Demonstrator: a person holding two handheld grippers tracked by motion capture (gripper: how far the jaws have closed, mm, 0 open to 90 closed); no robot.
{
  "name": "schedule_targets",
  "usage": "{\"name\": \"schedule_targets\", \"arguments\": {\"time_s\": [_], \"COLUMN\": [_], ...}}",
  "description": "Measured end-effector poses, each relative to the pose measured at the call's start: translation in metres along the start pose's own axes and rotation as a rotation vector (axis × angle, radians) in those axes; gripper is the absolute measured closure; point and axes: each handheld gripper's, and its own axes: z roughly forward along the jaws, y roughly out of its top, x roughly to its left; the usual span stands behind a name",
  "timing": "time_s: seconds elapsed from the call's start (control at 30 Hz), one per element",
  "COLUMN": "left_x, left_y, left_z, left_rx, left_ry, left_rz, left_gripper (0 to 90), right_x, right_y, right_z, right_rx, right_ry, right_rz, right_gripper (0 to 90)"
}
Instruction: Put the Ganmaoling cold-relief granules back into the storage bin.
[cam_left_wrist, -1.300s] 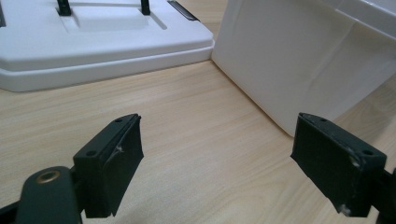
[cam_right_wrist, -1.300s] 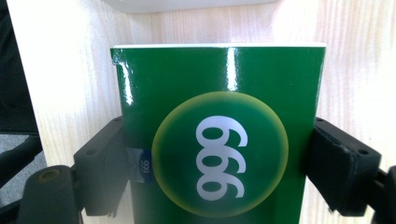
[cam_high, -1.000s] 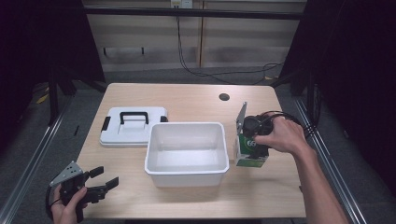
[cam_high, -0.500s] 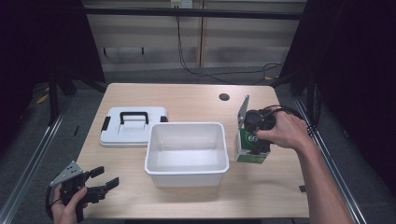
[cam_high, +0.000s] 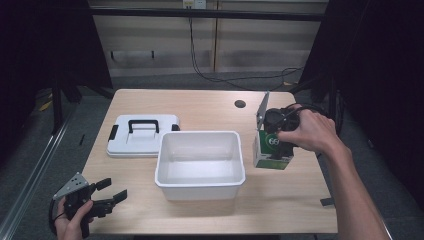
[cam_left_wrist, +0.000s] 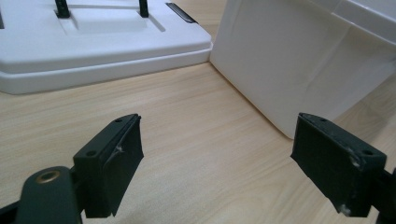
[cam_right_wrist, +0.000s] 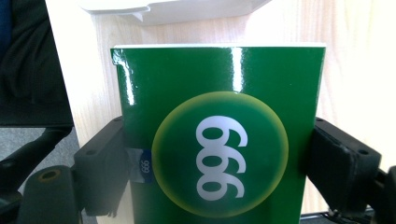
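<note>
The right gripper (cam_high: 278, 145) holds the glossy green carton box (cam_high: 270, 151) between its jaws, near the table's right edge (cam_high: 320, 170), just beside the white plastic tub (cam_high: 200, 165). The left gripper (cam_high: 107, 197) hovers with jaws wide over free wood at the front left corner. Its own view shows the white flat lid (cam_left_wrist: 93, 46) touching the tub's wall.

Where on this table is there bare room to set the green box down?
Bare wood lies behind the white bin, up to the table's far edge, and along the front right. It is tight between bin and lid, and where the green box stands.
</note>
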Motion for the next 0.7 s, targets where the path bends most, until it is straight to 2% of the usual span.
{"name": "schedule_targets", "arguments": {"time_s": [0.43,0.7], "left_x": [0.000,0.001], "left_y": [0.000,0.000], "left_z": [0.000,0.000], "left_rx": [0.000,0.003], "left_ry": [0.002,0.000], "left_rz": [-0.002,-0.002], "left_gripper": [15.9,15.9], "right_x": [0.002,0.001], "right_y": [0.006,0.019], "right_z": [-0.031,-0.039], "right_rx": [-0.010,-0.016], "right_ry": [-0.043,-0.018], "right_rz": [-0.008,-0.004], "right_gripper": [15.9,15.9]}}
